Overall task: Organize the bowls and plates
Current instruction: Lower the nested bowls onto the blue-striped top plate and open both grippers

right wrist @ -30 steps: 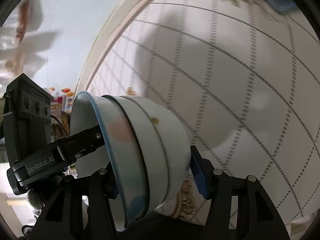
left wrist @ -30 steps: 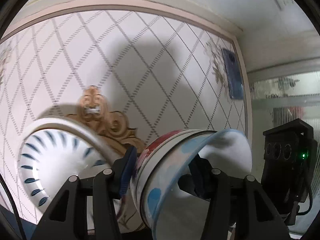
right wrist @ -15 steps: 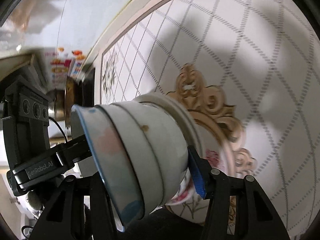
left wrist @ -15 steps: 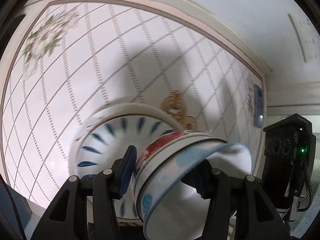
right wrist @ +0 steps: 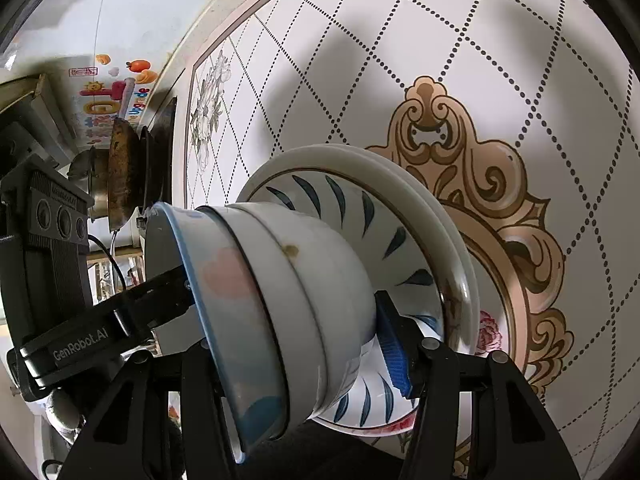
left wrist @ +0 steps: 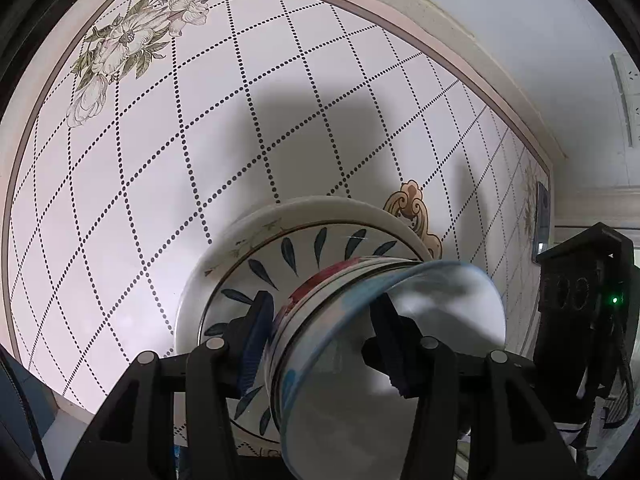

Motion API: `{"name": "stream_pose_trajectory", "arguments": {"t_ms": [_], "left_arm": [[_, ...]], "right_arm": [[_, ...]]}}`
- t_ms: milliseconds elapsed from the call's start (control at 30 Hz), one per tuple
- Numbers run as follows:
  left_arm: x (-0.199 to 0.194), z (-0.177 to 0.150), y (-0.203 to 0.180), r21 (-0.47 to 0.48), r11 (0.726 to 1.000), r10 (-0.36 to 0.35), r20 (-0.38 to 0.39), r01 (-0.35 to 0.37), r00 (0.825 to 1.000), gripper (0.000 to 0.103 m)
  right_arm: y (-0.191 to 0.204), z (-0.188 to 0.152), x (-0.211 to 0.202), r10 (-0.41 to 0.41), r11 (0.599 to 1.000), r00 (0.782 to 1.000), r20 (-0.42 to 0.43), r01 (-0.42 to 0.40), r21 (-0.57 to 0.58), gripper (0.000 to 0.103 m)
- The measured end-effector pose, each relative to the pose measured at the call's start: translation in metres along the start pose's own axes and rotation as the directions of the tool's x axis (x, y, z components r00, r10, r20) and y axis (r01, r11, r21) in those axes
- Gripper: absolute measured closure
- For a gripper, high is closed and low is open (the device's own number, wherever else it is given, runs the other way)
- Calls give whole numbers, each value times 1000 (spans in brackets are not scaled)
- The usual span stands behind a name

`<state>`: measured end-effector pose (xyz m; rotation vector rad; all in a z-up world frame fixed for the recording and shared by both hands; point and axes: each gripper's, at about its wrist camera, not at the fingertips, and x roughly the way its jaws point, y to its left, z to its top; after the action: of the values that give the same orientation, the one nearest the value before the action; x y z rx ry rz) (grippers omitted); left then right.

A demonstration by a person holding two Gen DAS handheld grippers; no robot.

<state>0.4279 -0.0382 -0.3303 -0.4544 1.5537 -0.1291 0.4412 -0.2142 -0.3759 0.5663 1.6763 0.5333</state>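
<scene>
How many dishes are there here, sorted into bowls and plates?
Nested ceramic bowls, white with a blue-rimmed one inside: 3
Stacked round ceramic plates, blue-leaf pattern on top: at least 2, lower rims hard to separate
Total: at least 5

The table (left wrist: 168, 184) is covered with a pale top printed in a dotted diamond grid, edged by a pinkish border, with a grey-green flower print (left wrist: 132, 40) near one corner and a gold scroll ornament (right wrist: 480, 184) towards the middle. A stack of plates (right wrist: 448, 216) lies directly on it, partly over the ornament: the top plate (left wrist: 240, 280) has blue leaf marks round its inner wall, and a plate under it shows a red flower at its edge. A small dark object (left wrist: 542, 216) lies near the far edge; too small to tell.
</scene>
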Motion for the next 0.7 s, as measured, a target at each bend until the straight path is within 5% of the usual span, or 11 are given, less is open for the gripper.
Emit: {"name": "stream_pose_trajectory", "arguments": {"t_ms": [700], "left_arm": [[-14, -4, -4, 60, 997, 38, 39, -41, 998, 56]], "right_arm": [[4, -1, 4, -50, 998, 998, 29, 50, 32, 47]]}}
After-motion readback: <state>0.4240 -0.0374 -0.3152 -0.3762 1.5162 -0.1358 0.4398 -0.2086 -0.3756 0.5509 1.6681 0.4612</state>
